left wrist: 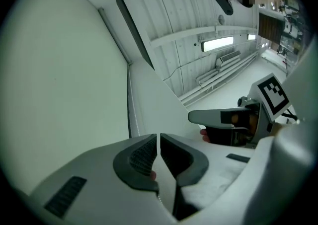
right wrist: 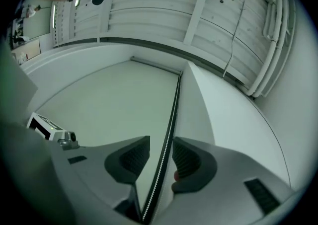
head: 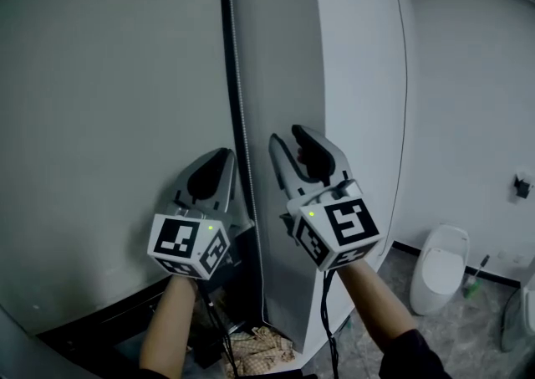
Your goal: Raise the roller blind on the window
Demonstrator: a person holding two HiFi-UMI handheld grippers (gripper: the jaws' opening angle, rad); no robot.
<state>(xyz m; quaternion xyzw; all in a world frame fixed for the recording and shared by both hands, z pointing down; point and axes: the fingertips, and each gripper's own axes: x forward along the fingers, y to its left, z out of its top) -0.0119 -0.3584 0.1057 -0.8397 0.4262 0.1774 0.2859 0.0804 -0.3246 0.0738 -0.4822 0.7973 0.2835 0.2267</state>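
hand-over-hand step: my left hand-held gripper (left wrist: 158, 152) clenches the bead chain (right wrist: 169, 129); right hand-held gripper (right wrist: 160, 157), at its 2 o'clock, is released around the chain. next: clamp right, pull down.

readable text: none | markers: coded squares, no letters, on cubes of left hand-held gripper (head: 219, 160) and right hand-held gripper (head: 287, 136)

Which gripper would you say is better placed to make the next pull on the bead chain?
Right. The right gripper is open astride the bead chain, higher up; the left gripper looks shut on it lower down. It likely need only close and pull.
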